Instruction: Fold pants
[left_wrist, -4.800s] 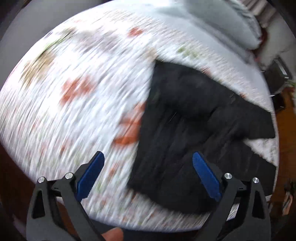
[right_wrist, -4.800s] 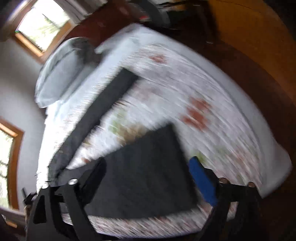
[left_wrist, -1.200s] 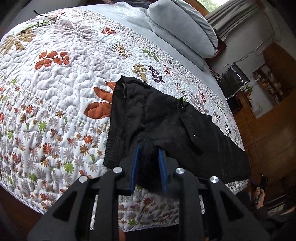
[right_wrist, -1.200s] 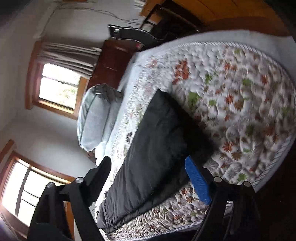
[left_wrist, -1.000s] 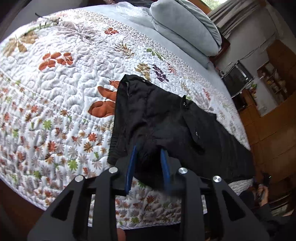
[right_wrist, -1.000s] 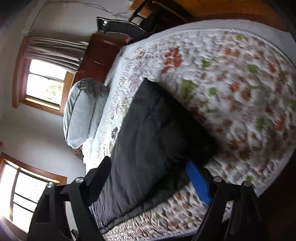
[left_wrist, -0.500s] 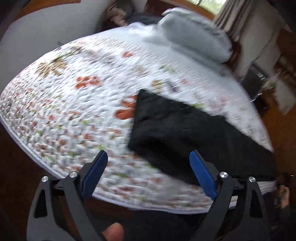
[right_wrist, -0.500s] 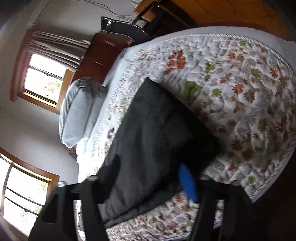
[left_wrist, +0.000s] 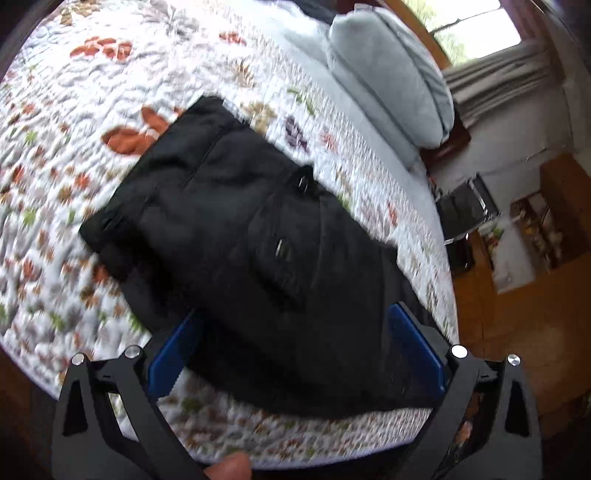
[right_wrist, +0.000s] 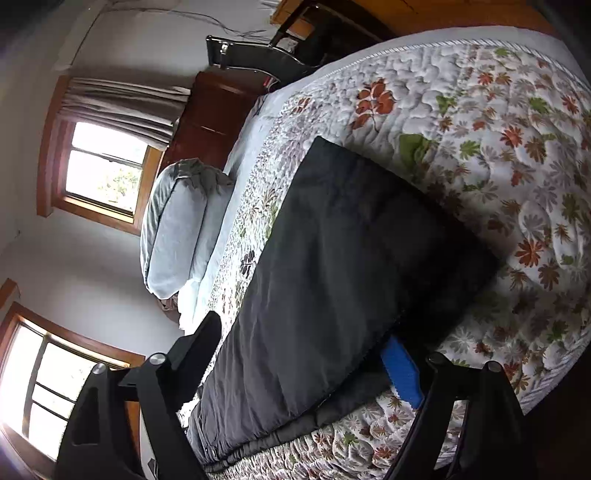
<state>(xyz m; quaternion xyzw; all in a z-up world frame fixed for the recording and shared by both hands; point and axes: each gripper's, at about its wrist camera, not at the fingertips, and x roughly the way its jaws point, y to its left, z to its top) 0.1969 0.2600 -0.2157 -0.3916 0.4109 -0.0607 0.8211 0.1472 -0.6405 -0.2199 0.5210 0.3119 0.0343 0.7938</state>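
Black pants (left_wrist: 258, 236) lie on a floral quilt (left_wrist: 74, 110), folded lengthwise with one leg on the other. The waist end is at the upper left of the left wrist view; a pocket button shows mid-cloth. My left gripper (left_wrist: 295, 354) is open and empty, its blue pads spread just above the near part of the pants. In the right wrist view the pants (right_wrist: 332, 266) run away from the waistband at the bottom to the leg ends. My right gripper (right_wrist: 303, 354) is open over the near part, holding nothing.
The quilt (right_wrist: 498, 122) covers a bed whose near edge runs just in front of both grippers. A grey pillow (left_wrist: 391, 70) lies at the head of the bed, also seen in the right wrist view (right_wrist: 177, 229). Wooden furniture, windows and a wooden floor surround the bed.
My left gripper was shut on the pants' near edge a second ago; it let go, opened wide, and now hovers over the pants. My right gripper stayed open and shifted slightly.
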